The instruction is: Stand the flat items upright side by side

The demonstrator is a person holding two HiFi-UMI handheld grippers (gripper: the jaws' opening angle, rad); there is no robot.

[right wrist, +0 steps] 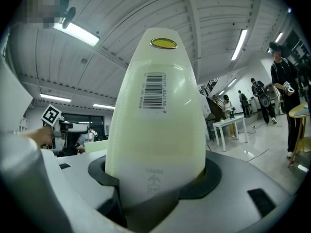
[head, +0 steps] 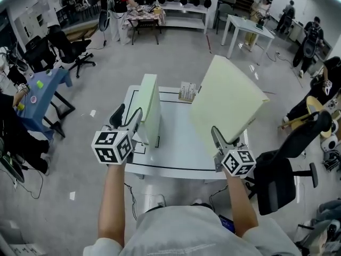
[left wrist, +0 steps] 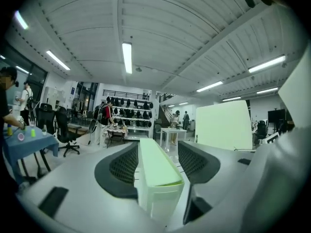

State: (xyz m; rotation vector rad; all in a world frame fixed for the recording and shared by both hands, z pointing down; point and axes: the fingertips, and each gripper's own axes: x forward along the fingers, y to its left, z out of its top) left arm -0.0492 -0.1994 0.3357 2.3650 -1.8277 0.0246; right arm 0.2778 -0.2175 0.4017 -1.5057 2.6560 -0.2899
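Gripping with both tools now: the left tool (head: pixel 130 120) is clamped on the near end of the upright box (head: pixel 149 108), which stands on edge along the surface's (head: pixel 176 153) left side. The right tool (head: pixel 224 142) pinches the raised box (head: pixel 226 103) (barcode showing), tilted in the air over the right edge.

Left case (head: pixel 149 108), right case (head: pixel 226 105), over table (head: pixel 178 156)

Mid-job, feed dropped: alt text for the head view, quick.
Over a white table, the left tongs grip a pale green flat case upright on its edge; the right tongs hold a matching case raised and tilted.
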